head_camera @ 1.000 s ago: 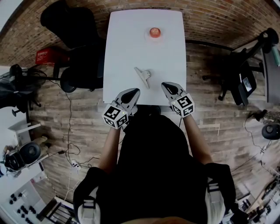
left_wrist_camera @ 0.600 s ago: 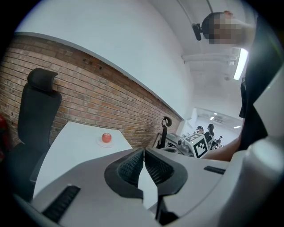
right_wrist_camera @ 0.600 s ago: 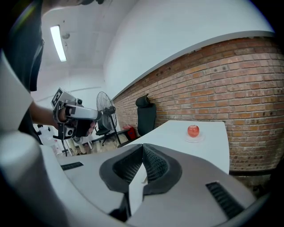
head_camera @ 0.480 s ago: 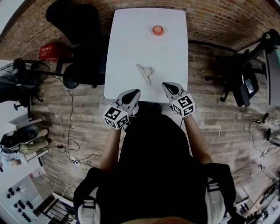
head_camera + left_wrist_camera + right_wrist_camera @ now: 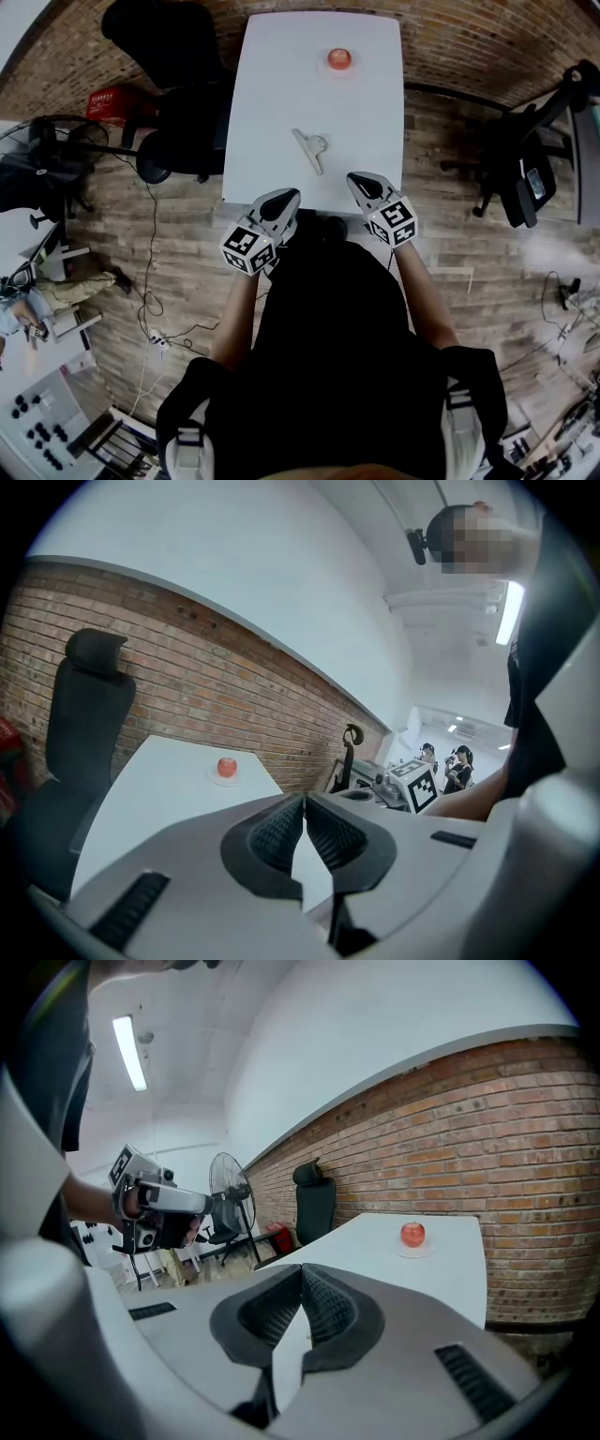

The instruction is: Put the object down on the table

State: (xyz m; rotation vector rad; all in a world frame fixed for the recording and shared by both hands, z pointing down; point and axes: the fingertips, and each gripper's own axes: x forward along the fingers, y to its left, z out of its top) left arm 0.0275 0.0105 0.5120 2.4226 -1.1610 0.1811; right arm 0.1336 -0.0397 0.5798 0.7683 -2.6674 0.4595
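A small grey metal tool [image 5: 309,148] lies loose on the white table [image 5: 272,94], near its middle. Neither gripper touches it. My left gripper [image 5: 288,197] hovers at the table's near edge, left of the tool, and its pads meet with nothing between them [image 5: 305,803]. My right gripper [image 5: 355,180] sits at the near edge on the right, also shut and empty [image 5: 302,1274]. A red apple [image 5: 338,59] on a small plate rests at the far end of the table; the apple [image 5: 226,766] also shows in the left gripper view, and the apple [image 5: 412,1234] in the right gripper view.
A black office chair [image 5: 178,56] stands against the table's left side, with a red box [image 5: 114,101] beyond it. Another chair [image 5: 525,159] is off to the right. A floor fan [image 5: 56,150] and cables lie on the wooden floor at left. A brick wall runs behind the table.
The head view has drifted a little, so the table sits slightly higher in the frame. Both grippers and the grey tool have stayed where they were.
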